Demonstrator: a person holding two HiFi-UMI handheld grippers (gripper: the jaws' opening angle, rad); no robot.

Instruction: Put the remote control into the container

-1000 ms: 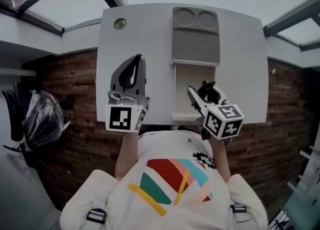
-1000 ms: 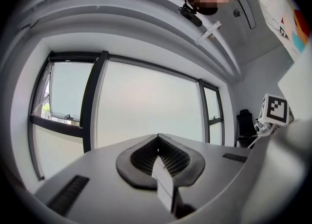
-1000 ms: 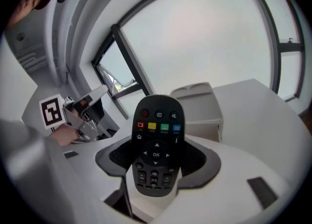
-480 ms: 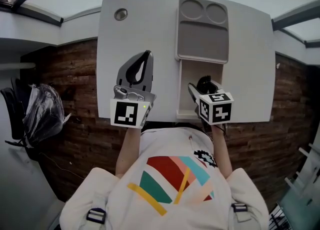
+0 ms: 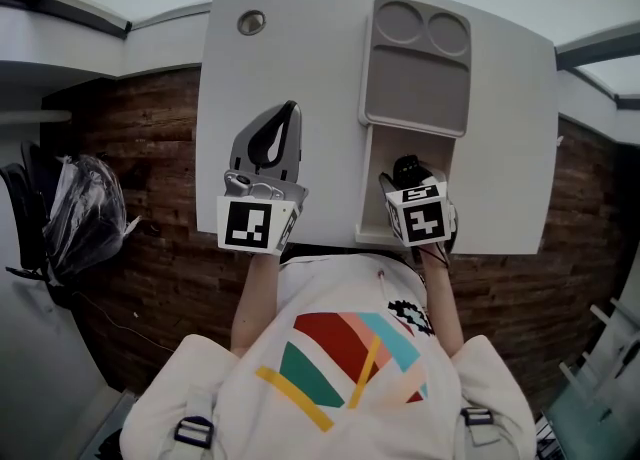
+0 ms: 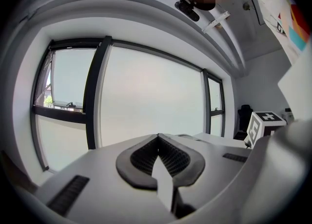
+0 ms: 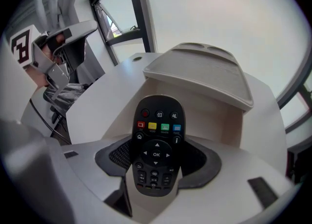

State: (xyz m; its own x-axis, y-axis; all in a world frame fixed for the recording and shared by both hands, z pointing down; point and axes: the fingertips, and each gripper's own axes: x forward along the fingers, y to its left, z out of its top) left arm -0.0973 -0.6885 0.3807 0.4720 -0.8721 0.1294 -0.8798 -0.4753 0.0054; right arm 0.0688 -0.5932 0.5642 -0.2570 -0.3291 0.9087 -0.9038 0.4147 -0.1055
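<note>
A black remote control (image 7: pixel 157 145) with coloured buttons is held face up in my right gripper (image 7: pixel 158 162), whose jaws are shut on its lower half. In the head view the right gripper (image 5: pixel 408 182) and the remote control (image 5: pixel 407 166) hover over the near end of the pale open container (image 5: pixel 378 163), set into the white table. The container's cavity (image 7: pixel 219 121) lies just beyond the remote's tip. My left gripper (image 5: pixel 289 110) rests shut over bare table to the container's left, with nothing in it. In the left gripper view that gripper (image 6: pixel 158 140) faces a window.
A grey lid (image 5: pixel 416 73) with two round recesses lies at the container's far end, also visible as the lid (image 7: pixel 200 69). A round grommet (image 5: pixel 251 21) sits at the table's (image 5: pixel 300 58) far left. A black chair with a bag (image 5: pixel 85 218) stands on the left.
My right gripper has swung left with the remote, from beside the container's near right corner to over its near end, and turned straighter. The left gripper stayed where it was, shut.
</note>
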